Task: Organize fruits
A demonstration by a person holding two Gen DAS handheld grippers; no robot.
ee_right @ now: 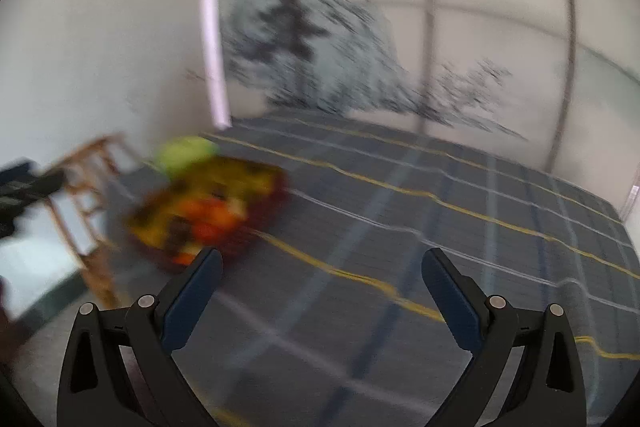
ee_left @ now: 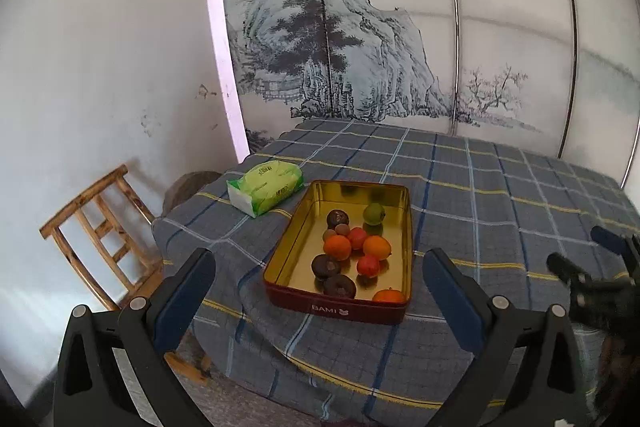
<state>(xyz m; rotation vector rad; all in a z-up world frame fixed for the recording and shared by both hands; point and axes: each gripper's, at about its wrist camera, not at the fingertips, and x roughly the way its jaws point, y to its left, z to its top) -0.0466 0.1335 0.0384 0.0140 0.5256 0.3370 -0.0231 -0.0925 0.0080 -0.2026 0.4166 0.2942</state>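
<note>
Clearly readable: "BAMI" in white on the near red wall of the rectangular gold-lined tin tray [ee_left: 340,310], which sits on the worktop with the grey-blue plaid cloth [ee_left: 480,211]. Inside the tray: green round fruit [ee_left: 374,214] at the far end, two orange round fruits [ee_left: 337,247] [ee_left: 377,247] mid-tray, two red fruits [ee_left: 357,238] [ee_left: 368,265], three dark brown mangosteen-like fruits [ee_left: 338,219] [ee_left: 326,266] [ee_left: 339,286], two small tan ones beside the far brown one, and one more orange fruit [ee_left: 389,295] in the near right corner. Green-and-white tissue pack [ee_left: 265,188] lies just left of the tray's far end; its print is too small to read. Wall screen with ink landscape [ee_left: 340,47] behind carries columns of Chinese script and red seals, not legible. Wooden chair [ee_left: 100,231] left of the worktop.

Left gripper [ee_left: 319,266]: jaws wide, empty, hovering near side of the tray. Right gripper [ee_right: 322,269]: jaws wide, empty, over bare cloth right of the tray; that view is motion-blurred, and the tray there is only a smear at left.
</note>
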